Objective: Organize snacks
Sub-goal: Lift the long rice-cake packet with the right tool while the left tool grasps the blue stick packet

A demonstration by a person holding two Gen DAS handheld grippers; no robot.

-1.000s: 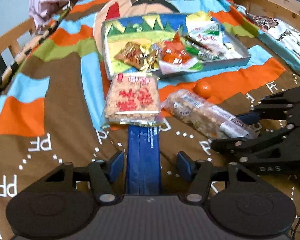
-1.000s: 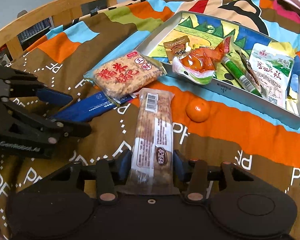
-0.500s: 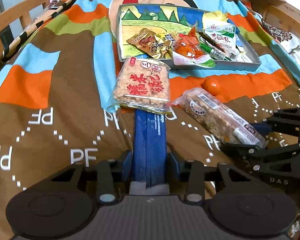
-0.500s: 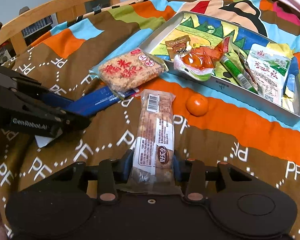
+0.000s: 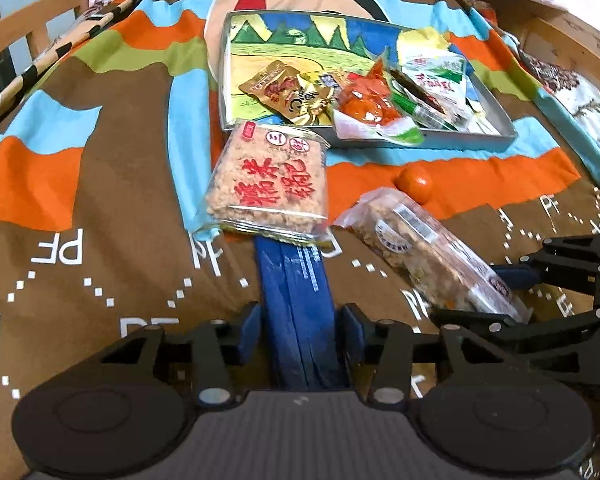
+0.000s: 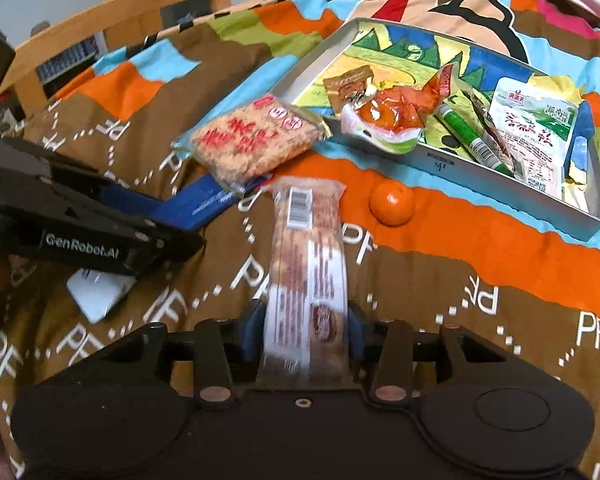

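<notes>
left tool (image 5: 300, 326): pinches blue packet (image 5: 294, 300), flat, fairly stiff | right tool (image 6: 300, 330): pinches nut bar (image 6: 306, 268), light, crinkly, probably slippery; hold near end | target probably tray (image 6: 440, 162)

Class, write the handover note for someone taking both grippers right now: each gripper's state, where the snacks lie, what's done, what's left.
Left gripper: shut on the blue pack, whose far end lies under the rice cracker pack.
Right gripper: shut on the nut bar.
Tray already holds several snacks.
Left on the blanket: rice cracker pack, orange.
To do: put blue pack, nut bar, cracker pack and orange in the tray.
</notes>
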